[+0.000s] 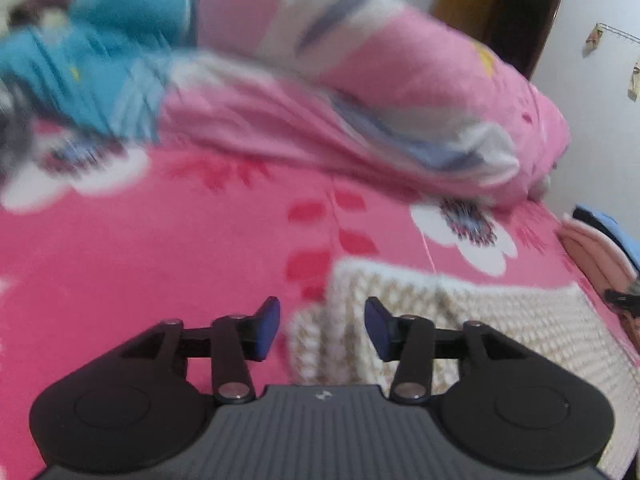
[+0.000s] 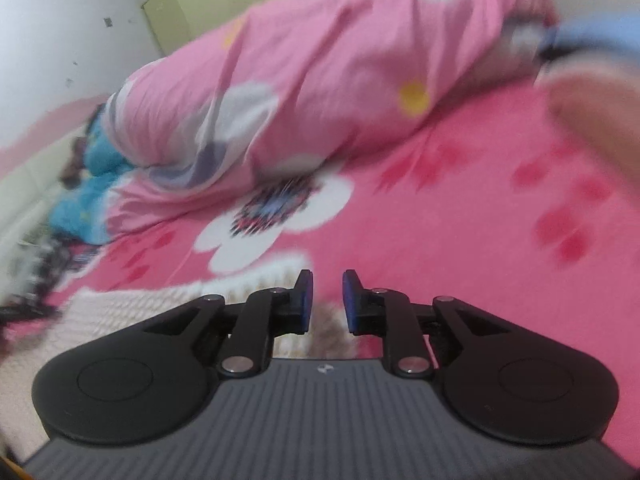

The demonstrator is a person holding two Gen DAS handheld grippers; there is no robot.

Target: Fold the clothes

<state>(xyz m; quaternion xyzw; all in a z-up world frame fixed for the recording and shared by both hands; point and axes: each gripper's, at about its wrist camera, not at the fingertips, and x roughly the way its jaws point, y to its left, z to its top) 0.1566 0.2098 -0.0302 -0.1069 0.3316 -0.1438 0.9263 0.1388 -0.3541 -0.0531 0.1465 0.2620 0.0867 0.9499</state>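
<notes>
Both claws apart, gripping nothing: left claw (image 1: 322, 328) and right claw (image 2: 326, 302) over knit sweater (image 1: 500, 320) on bed (image 1: 160, 260)

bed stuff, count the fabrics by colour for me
cream: 1, the knitted garment lying by the jaws
pale pink: 1, the rolled duvet
hot pink floral: 1, the bed sheet
blue: 1, the bundled cloth at the far end of the duvet
total: 4
</notes>
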